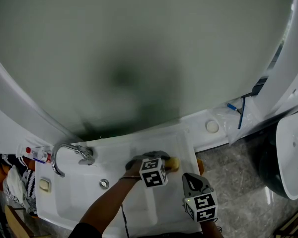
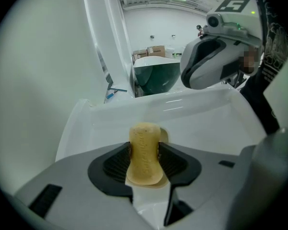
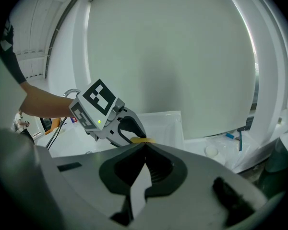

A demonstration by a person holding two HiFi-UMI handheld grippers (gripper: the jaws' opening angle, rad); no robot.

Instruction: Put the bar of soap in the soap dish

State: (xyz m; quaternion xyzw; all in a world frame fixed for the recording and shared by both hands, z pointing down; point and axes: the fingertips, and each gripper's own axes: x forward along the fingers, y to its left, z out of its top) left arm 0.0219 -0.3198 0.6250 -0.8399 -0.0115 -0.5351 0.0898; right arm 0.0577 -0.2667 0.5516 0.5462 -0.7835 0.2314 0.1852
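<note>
Over white washbasin [image 1: 79,195] by round panel [image 1: 139,48], soap [image 1: 173,163] in left claw [image 2: 144,146]

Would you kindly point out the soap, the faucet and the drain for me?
soap [image 2: 145,152]: left gripper view, middle of its near face.
faucet [image 1: 83,154]: head view, its chrome body.
drain [image 1: 104,184]: head view, its centre.

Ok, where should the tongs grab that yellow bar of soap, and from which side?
Across its middle, a pad on each long side, coming in end-on along its length. The left tongs hold the bar of soap this way: shut on its slightly narrowed waist, with the rounded far end poking out beyond the pads, free to be set down first.
</note>
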